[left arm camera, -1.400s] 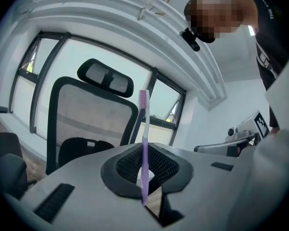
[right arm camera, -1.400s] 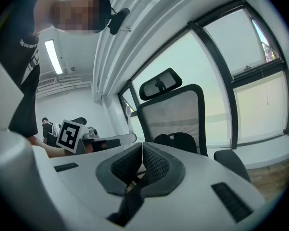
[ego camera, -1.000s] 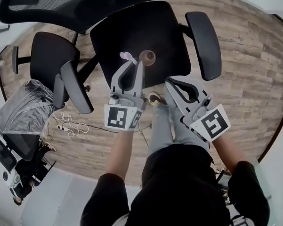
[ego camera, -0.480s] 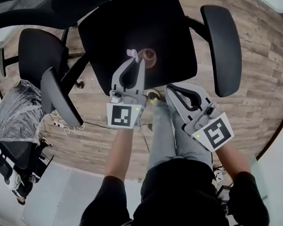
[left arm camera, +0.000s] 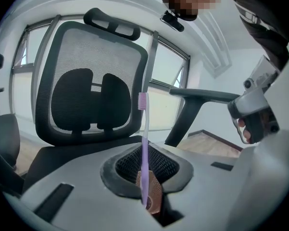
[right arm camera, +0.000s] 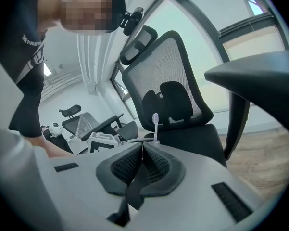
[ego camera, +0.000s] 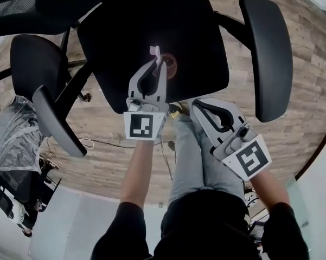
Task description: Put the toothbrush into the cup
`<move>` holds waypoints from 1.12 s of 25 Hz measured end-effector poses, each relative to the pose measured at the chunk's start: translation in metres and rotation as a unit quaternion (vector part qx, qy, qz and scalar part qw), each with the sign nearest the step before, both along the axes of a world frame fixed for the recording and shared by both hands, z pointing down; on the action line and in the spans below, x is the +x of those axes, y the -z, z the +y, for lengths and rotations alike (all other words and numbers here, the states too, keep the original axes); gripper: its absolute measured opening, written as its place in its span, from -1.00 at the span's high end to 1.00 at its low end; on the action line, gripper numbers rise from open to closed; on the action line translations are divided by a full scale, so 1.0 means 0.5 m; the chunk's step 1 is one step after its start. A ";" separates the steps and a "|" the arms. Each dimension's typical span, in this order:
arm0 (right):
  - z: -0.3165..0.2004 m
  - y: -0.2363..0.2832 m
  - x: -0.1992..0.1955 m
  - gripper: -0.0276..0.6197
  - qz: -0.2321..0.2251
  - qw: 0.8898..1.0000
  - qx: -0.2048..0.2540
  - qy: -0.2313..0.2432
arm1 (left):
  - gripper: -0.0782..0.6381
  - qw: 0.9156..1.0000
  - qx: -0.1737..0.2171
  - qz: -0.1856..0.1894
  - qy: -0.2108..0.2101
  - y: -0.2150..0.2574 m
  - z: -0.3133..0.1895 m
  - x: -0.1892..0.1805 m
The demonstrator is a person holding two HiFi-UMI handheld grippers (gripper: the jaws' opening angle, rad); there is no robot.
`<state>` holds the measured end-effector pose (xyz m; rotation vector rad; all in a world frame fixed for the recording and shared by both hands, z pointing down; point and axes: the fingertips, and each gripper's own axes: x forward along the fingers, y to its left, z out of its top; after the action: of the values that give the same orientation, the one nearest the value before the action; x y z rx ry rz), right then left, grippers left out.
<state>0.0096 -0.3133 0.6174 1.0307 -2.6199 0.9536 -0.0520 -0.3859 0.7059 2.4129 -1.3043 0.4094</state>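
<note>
The left gripper (ego camera: 157,64) has its jaws closed on a slim lilac plastic toothbrush (left arm camera: 144,146), clamped on the lower part of the handle. The toothbrush stands upright, with the pale pink bristle head at the top, clear above the jaw tips. Directly below the jaws sits a small round copper-brown cup (left arm camera: 154,194), visible through the gap under the grip pads. The lower end of the handle overlaps the cup in the left gripper view; whether it is inside the rim cannot be determined. In the head view the cup rests on the black padded seat of an office chair (ego camera: 152,26), just beside the left gripper's tips. The right gripper (right arm camera: 143,147) is held apart to the right, near the front edge of the seat, above the person's grey trouser legs (ego camera: 190,156). Its jaws are pressed together with nothing between them. The chair has a black mesh backrest (left arm camera: 96,66) beyond the toothbrush and a black padded armrest (ego camera: 268,53) on the right of the seat. The chair stands on a light wood-plank floor (ego camera: 309,91).
</note>
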 end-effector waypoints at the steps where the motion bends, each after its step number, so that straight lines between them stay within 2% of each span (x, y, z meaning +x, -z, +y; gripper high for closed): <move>1: 0.003 -0.008 0.002 0.85 0.002 1.000 -0.002 -0.001 | 0.65 1.000 -0.002 -0.003 0.000 -0.009 0.001 0.000; 6: 0.012 -0.032 0.006 0.85 0.004 1.000 -0.007 -0.005 | 0.65 1.000 0.002 -0.015 -0.005 -0.035 -0.001 -0.001; 17: 0.008 -0.031 0.001 0.85 -0.003 1.000 0.003 0.001 | 0.65 0.995 0.028 -0.078 -0.046 -0.072 0.007 0.012; 22: 0.019 -0.047 0.012 0.85 0.010 1.000 -0.008 -0.003 | 0.65 0.995 0.034 -0.084 -0.044 -0.077 0.011 0.013; 28: 0.021 -0.054 0.019 0.85 0.006 1.000 -0.006 -0.004 | 0.65 0.991 0.043 -0.116 -0.043 -0.087 0.011 0.002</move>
<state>0.0192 -0.3028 0.6443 1.0420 -2.5988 0.9605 -0.0510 -0.3806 0.7494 2.5623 -1.3382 0.6883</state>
